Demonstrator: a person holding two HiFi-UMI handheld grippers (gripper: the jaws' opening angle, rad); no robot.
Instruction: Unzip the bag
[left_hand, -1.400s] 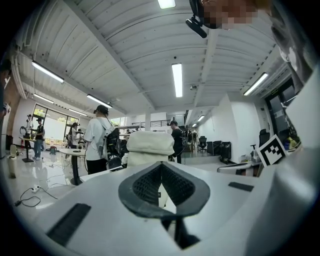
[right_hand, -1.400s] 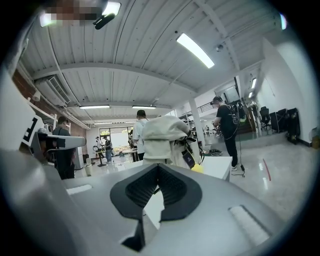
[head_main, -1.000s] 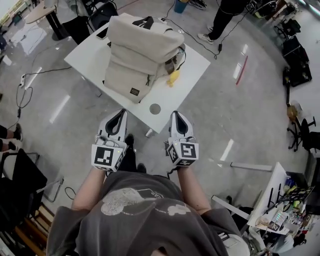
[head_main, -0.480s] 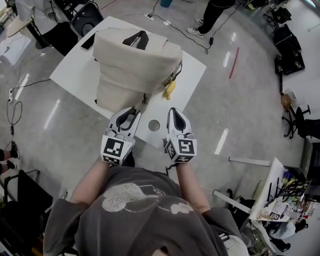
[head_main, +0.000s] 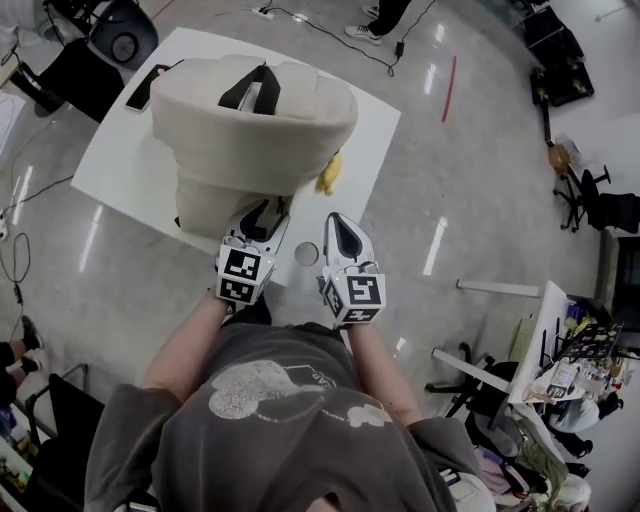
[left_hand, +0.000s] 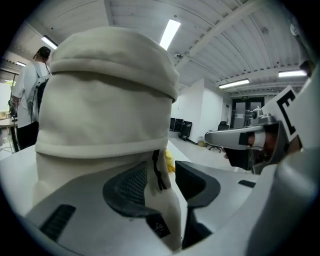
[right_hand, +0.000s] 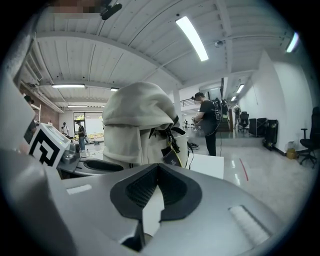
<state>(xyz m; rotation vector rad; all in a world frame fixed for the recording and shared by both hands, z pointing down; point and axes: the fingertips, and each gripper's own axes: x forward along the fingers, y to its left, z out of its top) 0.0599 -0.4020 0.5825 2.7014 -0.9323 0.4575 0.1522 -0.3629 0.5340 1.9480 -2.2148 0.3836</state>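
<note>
Bag (head_main: 250, 130): on tabletop (head_main: 375, 120), 12 o'clock of both grippers.
Left fingers (left_hand: 127, 187): opening, bag's corner between them (zip pull (left_hand: 158, 172) too).
Right fingers (right_hand: 175, 187): together, empty, short of bag.

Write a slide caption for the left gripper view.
Left gripper, jaws opening, with the black zipper pull of the cream backpack between them.

Tabletop: one tabletop (head_main: 120, 175), white.
Bag: one cream bag (head_main: 250, 140).
Black top straps (head_main: 248, 88) on the bag: two.
Yellow object (head_main: 328, 177), toward the right edge: one.
Dark flat item (head_main: 145, 88), far-left edge: one.
Round grey disc (head_main: 306, 254), near edge: one.
Grippers: two. The left gripper (head_main: 262, 215) has its fingers opening with the bag's corner between them; the right gripper (head_main: 340, 232) has its fingers together.
</note>
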